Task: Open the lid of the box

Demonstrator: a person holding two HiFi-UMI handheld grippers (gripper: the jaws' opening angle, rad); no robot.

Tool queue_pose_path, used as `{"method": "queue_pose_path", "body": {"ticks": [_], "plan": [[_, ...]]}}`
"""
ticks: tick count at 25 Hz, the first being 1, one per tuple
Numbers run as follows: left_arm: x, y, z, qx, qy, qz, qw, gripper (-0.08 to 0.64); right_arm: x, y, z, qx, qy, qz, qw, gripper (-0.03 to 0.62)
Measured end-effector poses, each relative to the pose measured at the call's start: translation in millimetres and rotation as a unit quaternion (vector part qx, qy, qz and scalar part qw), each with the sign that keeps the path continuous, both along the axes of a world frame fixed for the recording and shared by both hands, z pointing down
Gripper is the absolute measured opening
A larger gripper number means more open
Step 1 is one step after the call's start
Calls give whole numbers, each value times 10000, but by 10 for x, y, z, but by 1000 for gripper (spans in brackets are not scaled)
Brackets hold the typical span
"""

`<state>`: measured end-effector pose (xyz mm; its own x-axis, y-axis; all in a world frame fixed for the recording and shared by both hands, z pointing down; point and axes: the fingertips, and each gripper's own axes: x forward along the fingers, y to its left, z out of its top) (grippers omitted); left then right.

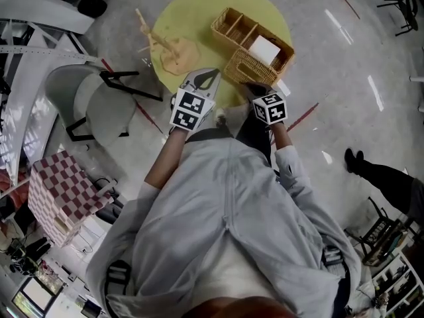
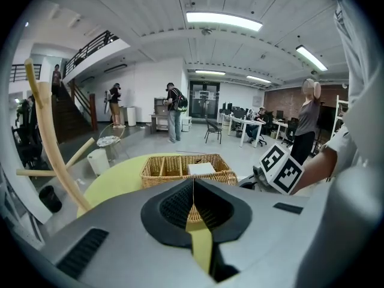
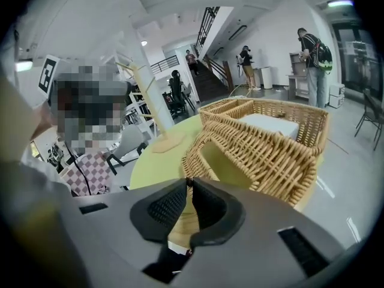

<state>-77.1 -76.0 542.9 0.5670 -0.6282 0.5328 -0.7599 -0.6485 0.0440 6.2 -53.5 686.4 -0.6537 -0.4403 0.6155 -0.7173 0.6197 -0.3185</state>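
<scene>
Closest in: left gripper (image 2: 193, 183), jaws pressed together tip to tip, gripping nothing, poised over the near edge of the round yellow table (image 1: 199, 5). Alongside on the right: right gripper (image 3: 187, 182), jaws likewise drawn together at the tips, holding nothing, angled down, with its marker cube visible from the left gripper view.

Just beyond the right gripper: wicker box (image 1: 252, 45), sitting at the table's right edge. Near half covered by a woven panel (image 1: 248, 68) lying flat; far half open in compartments, with a white block (image 1: 264, 48) resting inside. From the right gripper view, woven side wall looming close ahead and to the right of the jaws.

Left of the box and apart from it, on the same table: wooden stand (image 1: 173, 52) with thin sticks leaning out, one curved stick rising at the left of the left gripper view.

Off the table, on the floor to the left: grey chair (image 1: 93, 101), then a red-and-white checked box (image 1: 63, 194). To the right: a person's dark-trousered legs (image 1: 391, 181). Farthest back: people standing (image 2: 175, 110) in the hall.
</scene>
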Motion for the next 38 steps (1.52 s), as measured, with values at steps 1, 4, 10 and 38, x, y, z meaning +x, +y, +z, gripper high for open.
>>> {"method": "queue_pose_path", "body": {"ticks": [1, 4, 10, 38], "plan": [[-1, -15, -1, -8, -2, -1, 10000, 31, -1, -12, 34, -50, 6, 17, 10000, 48], [7, -44, -19, 19, 2, -2, 10000, 31, 4, -10, 97, -149, 28, -26, 9999, 51], [33, -122, -129, 130, 43, 74, 9999, 31, -36, 24, -95, -166, 25, -506, 9986, 172], [374, -630, -2112, 2269, 498, 531, 9712, 31, 787, -660, -3626, 3558, 700, 1068, 9258, 23]]}}
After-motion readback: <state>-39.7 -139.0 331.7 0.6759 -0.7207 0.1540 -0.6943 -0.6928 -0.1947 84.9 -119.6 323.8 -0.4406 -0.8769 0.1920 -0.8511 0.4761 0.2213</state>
